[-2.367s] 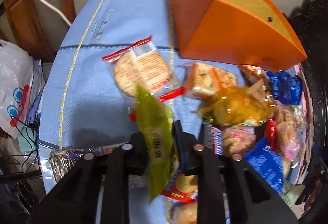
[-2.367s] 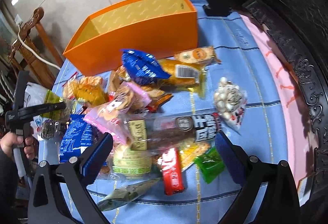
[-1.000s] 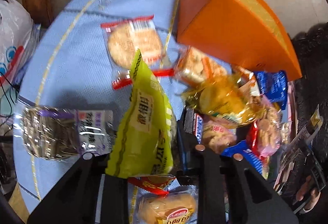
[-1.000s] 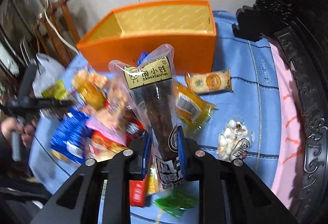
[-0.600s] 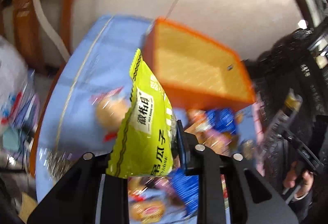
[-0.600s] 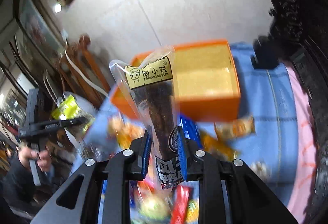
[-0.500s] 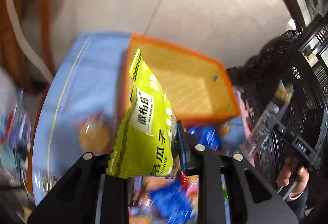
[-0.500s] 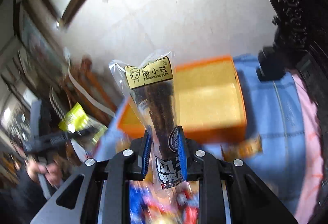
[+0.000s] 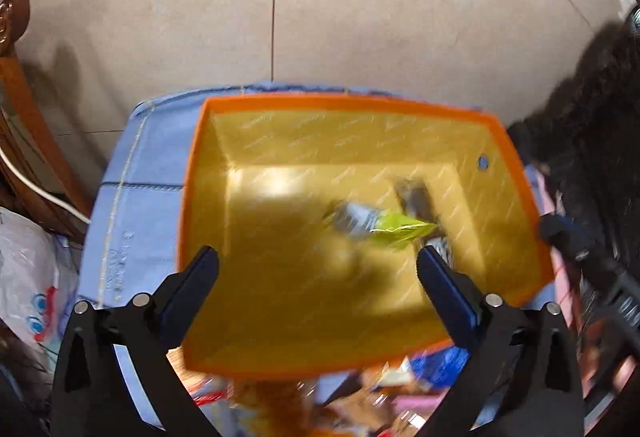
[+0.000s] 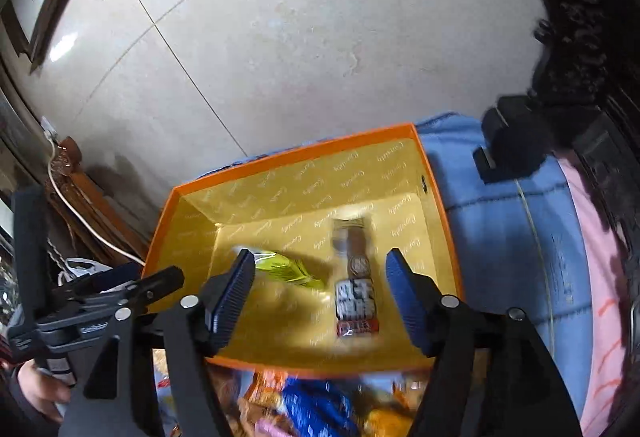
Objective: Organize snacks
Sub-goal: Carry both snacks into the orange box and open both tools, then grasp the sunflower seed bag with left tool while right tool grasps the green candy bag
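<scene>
left wrist view: the left gripper (image 9: 318,265) hangs over an orange box (image 9: 192,173) with a gold lining, which stands on a blue cloth (image 9: 140,173) over the tabletop. its fingers (image 9: 192,285) have just been opening and now stand wide apart with nothing between them. a green packet (image 9: 394,229) lies blurred on the box floor toward the right, and a dark snack stick pack (image 9: 416,197) lies just behind it, partly covered by it. below the near wall of the box, a blurred heap of snacks (image 9: 400,385) sits on the cloth. a white plastic bag (image 9: 28,277) shows at the left edge.

right wrist view: the right gripper (image 10: 320,277) is above the near side of the same orange box (image 10: 444,213). its fingers (image 10: 232,293) have just been opening and stand partly apart, gripping nothing. the snack stick pack (image 10: 354,285) lies lengthwise on the box floor in line with the gap between them, and the green packet (image 10: 286,269) lies just to its left. the left gripper (image 10: 160,283) reaches in from the left edge, held by a hand (image 10: 38,389). more snacks (image 10: 312,405) lie blurred in front of the box.
</scene>
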A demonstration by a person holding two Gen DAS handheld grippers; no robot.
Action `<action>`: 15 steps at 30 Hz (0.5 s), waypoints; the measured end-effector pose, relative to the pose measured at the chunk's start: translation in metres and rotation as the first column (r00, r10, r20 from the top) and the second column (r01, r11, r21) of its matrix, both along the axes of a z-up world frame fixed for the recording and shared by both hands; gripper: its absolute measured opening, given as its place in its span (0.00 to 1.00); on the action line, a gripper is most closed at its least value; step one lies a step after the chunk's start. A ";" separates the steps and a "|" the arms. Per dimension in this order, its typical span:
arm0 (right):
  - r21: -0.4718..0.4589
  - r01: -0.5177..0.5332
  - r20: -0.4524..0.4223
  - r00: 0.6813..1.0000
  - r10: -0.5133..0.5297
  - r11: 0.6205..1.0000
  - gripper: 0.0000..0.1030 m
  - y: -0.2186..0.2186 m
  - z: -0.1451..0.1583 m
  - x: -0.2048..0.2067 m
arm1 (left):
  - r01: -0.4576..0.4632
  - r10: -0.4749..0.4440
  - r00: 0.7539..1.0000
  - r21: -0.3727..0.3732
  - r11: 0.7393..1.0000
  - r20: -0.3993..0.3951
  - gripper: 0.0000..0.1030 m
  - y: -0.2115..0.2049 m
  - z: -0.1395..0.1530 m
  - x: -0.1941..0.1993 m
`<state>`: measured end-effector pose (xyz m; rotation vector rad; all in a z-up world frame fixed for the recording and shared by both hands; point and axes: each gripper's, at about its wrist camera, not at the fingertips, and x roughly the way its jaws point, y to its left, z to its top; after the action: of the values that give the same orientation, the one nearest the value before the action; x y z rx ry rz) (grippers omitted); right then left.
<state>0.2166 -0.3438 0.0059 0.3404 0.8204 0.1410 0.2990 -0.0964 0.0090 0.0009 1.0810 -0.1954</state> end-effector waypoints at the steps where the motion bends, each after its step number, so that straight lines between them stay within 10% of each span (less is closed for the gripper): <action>1: 0.011 0.000 0.002 1.000 0.000 1.000 0.69 -0.001 0.001 -0.010 | 0.002 -0.002 1.000 0.016 1.000 0.003 0.94 0.008 0.002 -0.011; 6: -0.051 -0.007 0.036 0.999 0.009 0.999 0.93 0.005 0.004 -0.083 | -0.041 0.037 0.997 0.066 0.997 0.061 0.96 0.069 0.006 -0.080; 15: -0.091 -0.012 -0.117 0.993 0.001 0.996 0.94 0.018 -0.036 -0.172 | -0.145 0.146 0.989 0.298 0.943 0.020 0.96 0.176 -0.049 -0.182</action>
<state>0.0445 -0.3258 -0.0299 0.2611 0.9407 0.0900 0.1167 0.0793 -0.0398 0.1927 1.1000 0.1031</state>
